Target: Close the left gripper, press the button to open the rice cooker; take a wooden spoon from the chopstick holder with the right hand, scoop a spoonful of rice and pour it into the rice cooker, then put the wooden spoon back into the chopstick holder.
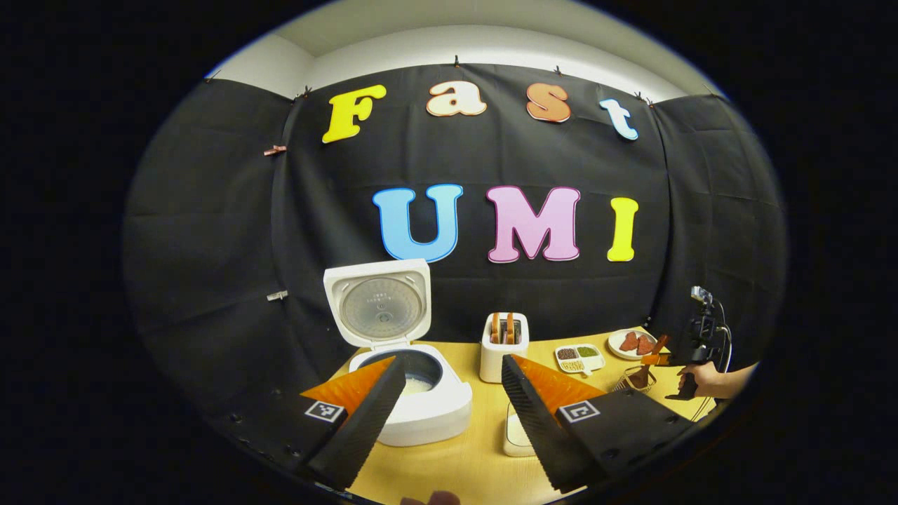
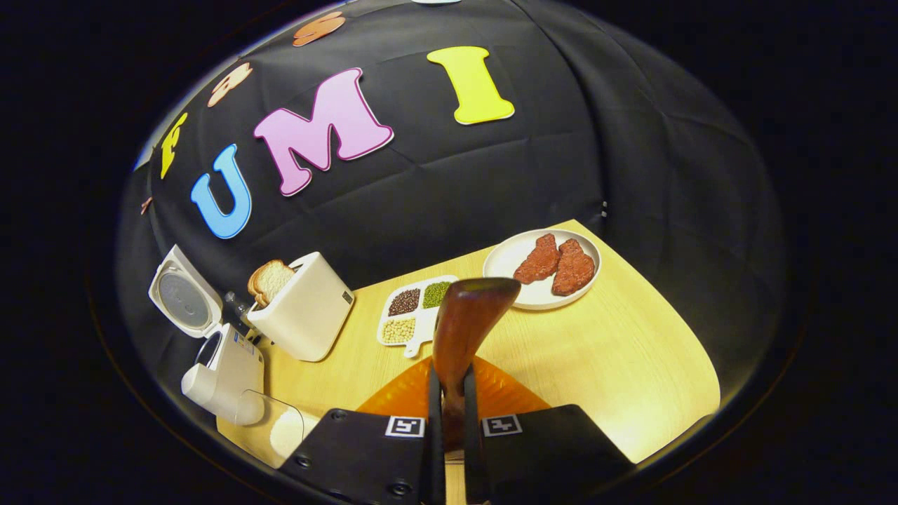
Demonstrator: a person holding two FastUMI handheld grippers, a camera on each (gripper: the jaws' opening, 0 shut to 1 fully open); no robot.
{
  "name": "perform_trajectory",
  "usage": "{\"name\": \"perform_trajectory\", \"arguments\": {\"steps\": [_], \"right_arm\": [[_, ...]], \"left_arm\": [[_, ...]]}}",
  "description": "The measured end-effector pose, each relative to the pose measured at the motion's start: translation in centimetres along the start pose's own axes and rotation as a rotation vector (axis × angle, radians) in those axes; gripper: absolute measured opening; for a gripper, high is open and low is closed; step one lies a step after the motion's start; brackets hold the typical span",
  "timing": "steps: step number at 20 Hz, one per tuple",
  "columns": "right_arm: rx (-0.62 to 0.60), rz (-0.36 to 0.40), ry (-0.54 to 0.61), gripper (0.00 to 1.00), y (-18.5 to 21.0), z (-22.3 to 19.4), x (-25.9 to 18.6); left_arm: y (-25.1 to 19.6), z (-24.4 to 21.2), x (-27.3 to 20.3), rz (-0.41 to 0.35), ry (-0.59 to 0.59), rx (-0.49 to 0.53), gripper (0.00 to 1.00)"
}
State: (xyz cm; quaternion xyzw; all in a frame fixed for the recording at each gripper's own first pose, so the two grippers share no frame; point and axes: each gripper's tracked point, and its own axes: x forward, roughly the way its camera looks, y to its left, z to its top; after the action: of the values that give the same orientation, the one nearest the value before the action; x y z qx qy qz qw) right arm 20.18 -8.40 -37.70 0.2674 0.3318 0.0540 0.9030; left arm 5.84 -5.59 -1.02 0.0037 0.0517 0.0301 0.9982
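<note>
The white rice cooker (image 1: 428, 410) stands with its lid (image 1: 379, 303) raised, and some white rice lies in its dark pot (image 1: 419, 383). My left gripper (image 1: 454, 365) hovers open in front of it, one finger over the pot, the other over a small white rice container (image 1: 515, 436). At the far right a hand (image 1: 708, 379) holds my right gripper (image 1: 691, 351) by the wire chopstick holder (image 1: 637, 379). In the right gripper view, my right gripper (image 2: 451, 373) is shut on the wooden spoon (image 2: 464, 319), whose end points up and forward. The cooker (image 2: 224, 372) lies far left.
A white toaster (image 1: 504, 347) with bread (image 2: 270, 277) stands behind the cooker. A divided tray of beans (image 2: 412, 308) and a plate with two meat pieces (image 2: 540, 270) sit on the wooden table (image 2: 617, 351). A clear container with rice (image 2: 280, 428) sits near the cooker.
</note>
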Motion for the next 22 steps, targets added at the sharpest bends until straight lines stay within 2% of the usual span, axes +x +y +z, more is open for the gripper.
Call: {"name": "perform_trajectory", "arguments": {"steps": [1, 2, 3, 6, 7, 8, 10, 11, 12, 15, 19, 22], "right_arm": [[0.011, -0.001, 0.002, 0.12, -0.1, 0.3, -0.3], [0.015, -0.013, 0.005, 0.23, -0.2, 0.1, -0.3], [0.016, -0.026, 0.006, 0.21, -0.2, 0.2, -0.8], [0.028, -0.076, -0.044, 0.77, -1.6, 1.4, -3.5], [0.032, -0.093, -0.058, 0.83, -2.0, 1.5, -5.1], [0.031, -0.108, -0.069, 1.0, -2.3, 1.5, -6.8], [0.022, -0.14, -0.109, 0.98, -2.6, 1.6, -10.2], [0.013, -0.149, -0.138, 0.98, -2.7, 1.8, -12.3], [0.009, -0.152, -0.153, 0.98, -2.4, 1.8, -14.3], [0.005, -0.147, -0.184, 0.98, -1.4, 1.5, -20.2], [0.025, -0.147, -0.226, 0.98, 0.6, 0.6, -27.2], [0.02, -0.177, -0.248, 0.98, 1.8, -0.9, -30.9]], "left_arm": [[0.2, 0.7, 0.3, -0.001, -0.015, 0.003, 0.95], [0.5, 1.7, 0.8, -0.001, -0.031, 0.003, 0.95], [0.8, 2.7, 1.4, -0.002, -0.053, -0.001, 0.95], [1.6, 7.3, 2.6, 0.0, -0.178, -0.014, 0.95], [1.9, 9.1, 3.2, 0.003, -0.232, -0.002, 0.95], [2.4, 10.9, 3.9, 0.005, -0.286, 0.012, 0.95], [3.5, 13.6, 5.9, 0.007, -0.349, 0.022, 0.94], [4.4, 14.5, 7.2, 0.019, -0.364, 0.02, 0.97], [5.4, 15.9, 8.6, 0.031, -0.378, 0.007, 0.94], [8.6, 18.9, 13.0, 0.058, -0.405, -0.086, 0.95], [13.8, 19.6, 19.6, 0.14, -0.358, -0.145, 0.95], [15.3, 19.1, 24.1, 0.124, -0.326, -0.156, 0.94]]}}
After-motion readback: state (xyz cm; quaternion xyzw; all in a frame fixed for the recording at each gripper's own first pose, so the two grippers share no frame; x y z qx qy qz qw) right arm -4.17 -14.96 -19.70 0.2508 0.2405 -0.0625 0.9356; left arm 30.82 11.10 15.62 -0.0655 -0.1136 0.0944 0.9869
